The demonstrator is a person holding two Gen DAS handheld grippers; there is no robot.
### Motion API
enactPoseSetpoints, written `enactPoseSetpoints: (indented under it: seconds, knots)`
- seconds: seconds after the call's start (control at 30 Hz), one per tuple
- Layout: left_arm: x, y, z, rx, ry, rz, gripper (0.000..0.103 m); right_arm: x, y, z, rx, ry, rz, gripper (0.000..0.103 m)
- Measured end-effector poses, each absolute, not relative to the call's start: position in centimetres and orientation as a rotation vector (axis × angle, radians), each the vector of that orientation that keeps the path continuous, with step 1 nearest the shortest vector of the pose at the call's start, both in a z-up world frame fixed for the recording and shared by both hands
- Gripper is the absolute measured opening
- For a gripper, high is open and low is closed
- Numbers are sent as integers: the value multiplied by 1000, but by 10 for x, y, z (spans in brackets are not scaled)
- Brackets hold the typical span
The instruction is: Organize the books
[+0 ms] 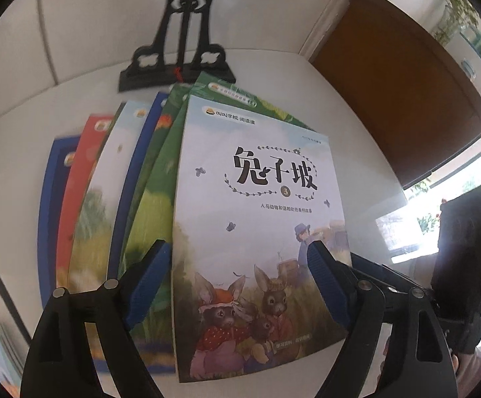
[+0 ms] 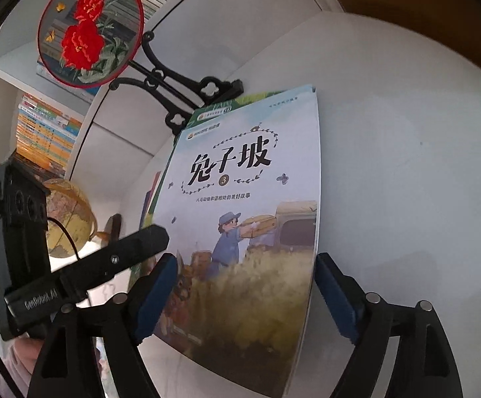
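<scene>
Several thin picture books lie fanned out flat on a white table [image 1: 356,152]. Topmost is a pale-blue book with rabbits on its cover [image 1: 257,232], which also fills the right wrist view [image 2: 240,219]. Green [image 1: 154,199], white, red [image 1: 74,192] and blue covers stick out to its left. My left gripper [image 1: 237,265] hovers open over the rabbit book's lower half, blue pads apart and touching nothing. My right gripper [image 2: 247,285] is open too, its pads on either side of the same book's near right part without pressing on it.
A black ornate stand [image 1: 177,66] stands just behind the books and carries a round red-flowered fan [image 2: 89,33]. A globe [image 2: 67,219] and a white shelf packed with books [image 2: 47,126] are to the left. A brown panel [image 1: 389,83] borders the table's right.
</scene>
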State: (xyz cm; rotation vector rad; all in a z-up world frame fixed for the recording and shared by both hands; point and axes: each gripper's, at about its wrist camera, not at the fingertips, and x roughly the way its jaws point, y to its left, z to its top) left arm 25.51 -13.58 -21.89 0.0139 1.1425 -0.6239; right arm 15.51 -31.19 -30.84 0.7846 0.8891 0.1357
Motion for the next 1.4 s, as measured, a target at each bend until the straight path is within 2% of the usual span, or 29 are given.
enactPoseSetpoints:
  seconds: [0.23,0.37,0.53,0.67,0.73,0.77,0.8,0.83,0.87,0.9,0.93,1.0,1.2,1.4]
  knots:
    - [209,-88,-227,-80,1178,-560,82,150,-293,-307,733,990,233,84]
    - [191,-57,-247,-200,1258,-508,82,144,-266,-306,689,1035,326,84]
    - [192,-43,-260,-204,1255,-411,82,128,-251,-308,646,1044,375,84]
    - [206,-47,-264,-275,1278,-476,82,126,-262,-313,717,1013,394,84]
    - [208,-54,-262,-259,1289,-460,71,127,-265,-315,735,989,448,85]
    - [207,-56,-260,-234,1287,-435,64,126,-267,-316,725,987,458,75]
    - [204,-58,-258,-179,1272,-390,52,126,-268,-316,694,1010,440,54]
    - [204,-57,-254,-169,1262,-385,49,125,-268,-315,664,1033,402,43]
    - [203,-56,-253,-170,1263,-386,47,124,-271,-315,651,1053,381,27]
    - [201,-55,-252,-169,1271,-388,41,120,-275,-316,662,1061,383,23]
    - [200,-53,-252,-161,1285,-395,37,116,-279,-314,675,1047,390,20]
    - [194,-52,-245,-154,1273,-417,37,107,-280,-303,649,1018,399,17]
    - [175,-46,-220,-167,1212,-460,37,93,-254,-254,473,952,406,17]
    - [163,-41,-205,-158,1184,-490,37,90,-243,-232,403,926,382,17]
